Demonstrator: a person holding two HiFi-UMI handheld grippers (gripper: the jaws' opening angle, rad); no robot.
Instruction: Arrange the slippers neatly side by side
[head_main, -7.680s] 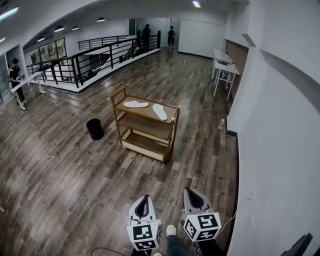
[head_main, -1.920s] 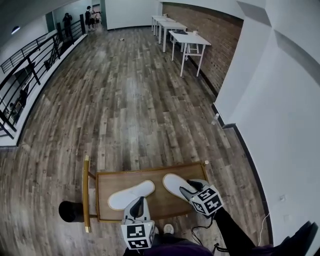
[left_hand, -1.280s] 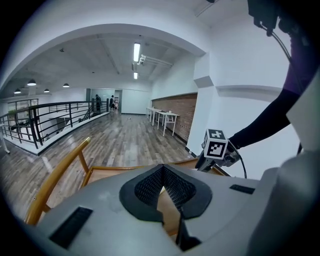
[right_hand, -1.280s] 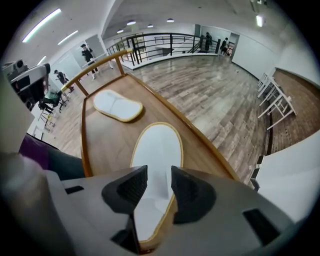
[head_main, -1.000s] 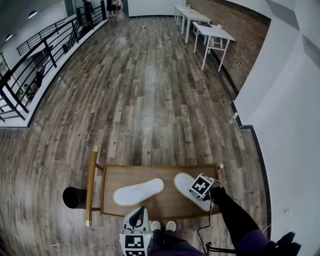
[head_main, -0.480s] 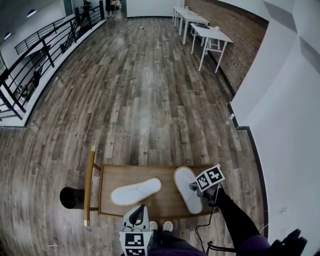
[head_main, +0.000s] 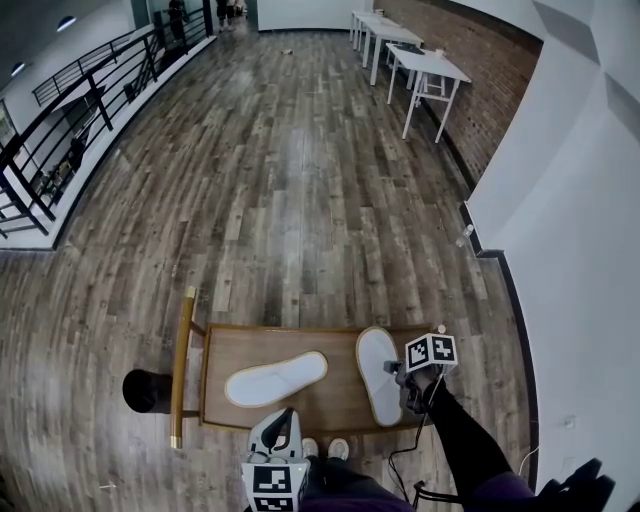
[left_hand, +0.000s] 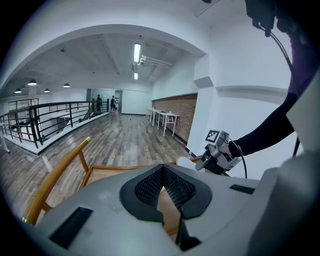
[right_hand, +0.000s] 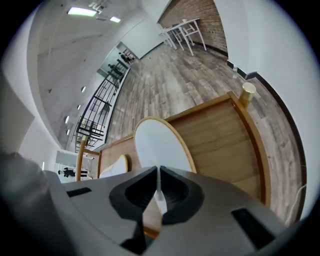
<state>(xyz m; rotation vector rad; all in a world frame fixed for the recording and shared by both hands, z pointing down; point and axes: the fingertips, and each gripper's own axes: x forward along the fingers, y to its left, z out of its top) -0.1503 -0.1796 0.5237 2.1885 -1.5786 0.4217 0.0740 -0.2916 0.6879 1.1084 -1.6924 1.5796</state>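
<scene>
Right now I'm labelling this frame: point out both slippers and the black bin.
left slipper (head_main: 275, 378): head view, middle of its white face.
right slipper (head_main: 378, 374): head view, middle of its white face.
black bin (head_main: 146, 391): head view, its dark top.

In the lower middle, bare cart top (head_main: 340, 395) is free between left slipper (head_main: 275, 378) and right slipper (head_main: 378, 375); raised handle (head_main: 183, 365) and black bin (head_main: 145, 390) close its left side.
</scene>
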